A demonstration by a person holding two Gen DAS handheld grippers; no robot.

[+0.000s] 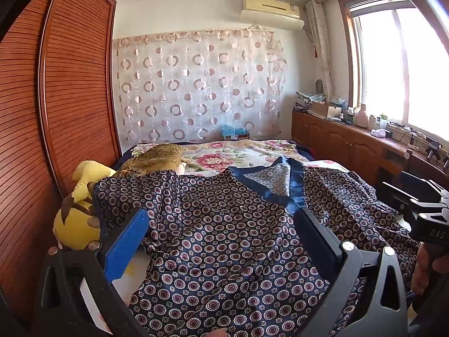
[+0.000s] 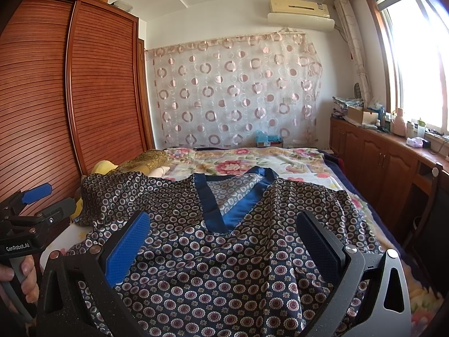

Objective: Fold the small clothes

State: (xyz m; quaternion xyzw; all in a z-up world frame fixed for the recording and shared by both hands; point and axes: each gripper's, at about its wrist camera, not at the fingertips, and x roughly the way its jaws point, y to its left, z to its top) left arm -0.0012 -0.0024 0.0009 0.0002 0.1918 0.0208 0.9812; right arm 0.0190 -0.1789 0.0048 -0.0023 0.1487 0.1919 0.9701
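Observation:
A dark navy top (image 1: 224, 238) (image 2: 224, 275) printed with small rings lies spread on the bed, rumpled, its plain blue V-neck band (image 1: 280, 188) (image 2: 233, 207) pointing toward me. My left gripper (image 1: 220, 213) is open wide over the garment's left half, near a bunched sleeve (image 1: 134, 188). My right gripper (image 2: 223, 217) is open just as wide over the chest below the V-neck. Neither holds cloth. Each gripper shows in the other's view: the right gripper (image 1: 404, 193) at the far right, the left gripper (image 2: 47, 200) at the far left.
A yellow plush toy (image 1: 75, 224) and a gold cushion (image 1: 151, 157) sit at the bed's left by the slatted wooden wardrobe (image 1: 70, 98). A floral bedspread (image 2: 252, 163) covers the far bed. Low wooden cabinets (image 2: 378, 163) with clutter run under the window. A hand (image 2: 25, 278) holds the left handle.

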